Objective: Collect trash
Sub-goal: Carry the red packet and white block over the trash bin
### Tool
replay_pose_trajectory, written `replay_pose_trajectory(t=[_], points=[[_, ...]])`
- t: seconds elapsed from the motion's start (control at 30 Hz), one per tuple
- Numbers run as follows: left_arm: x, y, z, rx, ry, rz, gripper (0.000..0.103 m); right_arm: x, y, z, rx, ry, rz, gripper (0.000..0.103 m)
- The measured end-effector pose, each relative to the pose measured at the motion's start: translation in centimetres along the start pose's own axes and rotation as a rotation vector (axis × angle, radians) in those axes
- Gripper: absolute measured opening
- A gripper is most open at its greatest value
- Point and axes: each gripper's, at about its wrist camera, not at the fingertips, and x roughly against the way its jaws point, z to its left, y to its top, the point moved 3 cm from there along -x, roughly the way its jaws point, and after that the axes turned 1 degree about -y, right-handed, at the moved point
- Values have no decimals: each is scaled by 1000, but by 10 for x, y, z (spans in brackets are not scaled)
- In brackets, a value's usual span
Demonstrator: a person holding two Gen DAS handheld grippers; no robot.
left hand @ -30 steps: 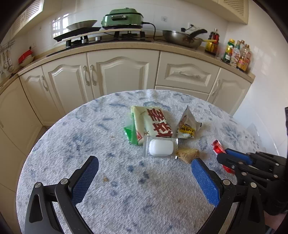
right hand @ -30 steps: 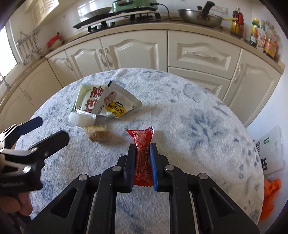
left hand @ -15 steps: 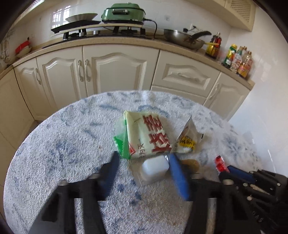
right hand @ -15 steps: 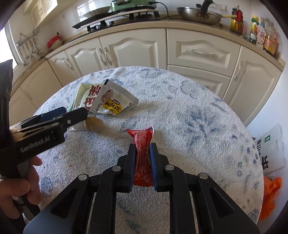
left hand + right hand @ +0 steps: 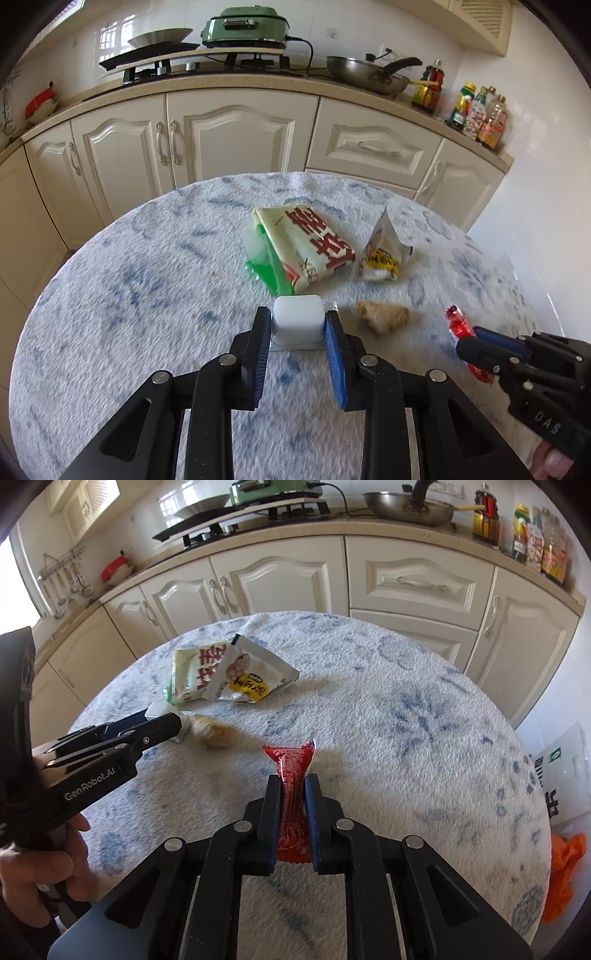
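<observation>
My left gripper (image 5: 297,325) is shut on a white plastic blister pack (image 5: 297,319) that rests on the round blue-and-white table (image 5: 129,295). My right gripper (image 5: 293,794) is shut on a red wrapper (image 5: 291,775), held just above the table; the wrapper also shows in the left wrist view (image 5: 458,326). A large green-and-cream bag with red characters (image 5: 303,247) and a small opened silver-and-yellow packet (image 5: 382,254) lie beyond the blister pack. A brown lump (image 5: 384,315) lies to its right.
Cream kitchen cabinets (image 5: 229,136) curve behind the table. The counter holds a stove with a green cooker (image 5: 245,26), a wok (image 5: 364,74) and bottles (image 5: 476,112). A white bag (image 5: 561,771) and an orange bag (image 5: 565,871) lie on the floor at the right.
My left gripper moved forward to the white blister pack and closed on it; one second ago it was wide open. My right gripper kept hold of the red wrapper, nearly still.
</observation>
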Motion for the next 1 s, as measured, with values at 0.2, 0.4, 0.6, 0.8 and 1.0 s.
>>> replay_pose_trajectory(t=[0.2, 0.4, 0.6, 0.8, 1.0], points=[[28, -23, 6, 19, 4, -7, 24, 23, -11, 1, -28, 12, -24, 12], [75, -38, 4, 25, -3, -56, 24, 49, -24, 0, -47, 8, -50, 12], [131, -41, -18, -2, -40, -131, 24, 79, -34, 2, -55, -3, -93, 12], [187, -39, -50, -57, -98, -208, 25, 121, -38, 0, -65, -23, -167, 12], [231, -42, -86, -120, -158, -265, 25, 171, -42, -12, -88, -52, -257, 12]])
